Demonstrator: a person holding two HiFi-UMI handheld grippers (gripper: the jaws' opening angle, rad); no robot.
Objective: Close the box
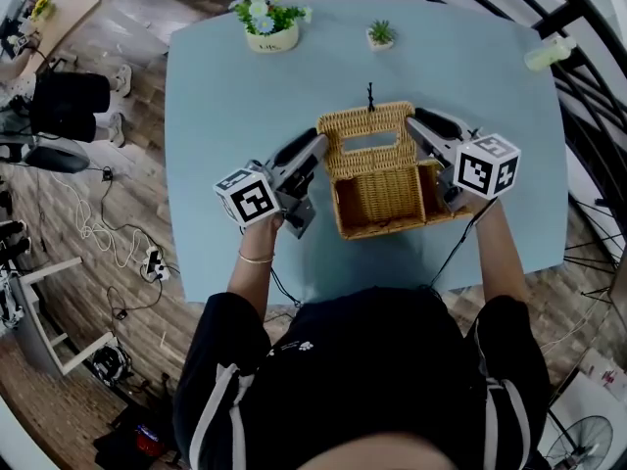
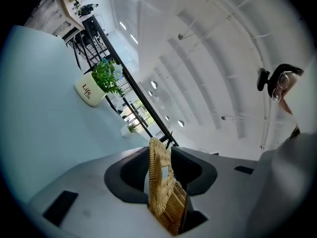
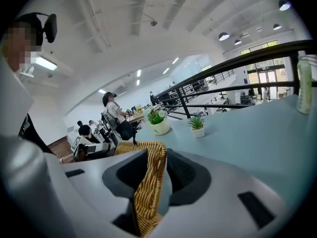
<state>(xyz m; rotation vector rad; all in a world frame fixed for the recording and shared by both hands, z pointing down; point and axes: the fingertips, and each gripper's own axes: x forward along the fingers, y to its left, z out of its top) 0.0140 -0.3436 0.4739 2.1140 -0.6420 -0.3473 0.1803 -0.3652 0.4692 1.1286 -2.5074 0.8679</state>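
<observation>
Both sides are clamped. My left tongs [image 1: 315, 149] pinch the left edge of the wicker lid [image 1: 364, 127] and my right tongs [image 1: 419, 123] pinch the right edge, with the weave squeezed between the pads on each side. The box [image 1: 384, 225] sits mid-bench [image 1: 225, 86], its mouth open to the ceiling and nothing I can see inside. The lid stands up off the far rim, right between the two tongs.

As I read it, the job now is the swing: bring the lid over toward me and down onto the rim. I want both hands tracing the same arc about that back hinge line, evenly matched, because wicker twists if one side leads. The grip should be firm enough not to slip, but no harder, since this weave gives. Nothing is pinning the base, so any pull along the bench could drag or tip it. Near the bottom I should watch that my pads don't get trapped between lid and rim.
</observation>
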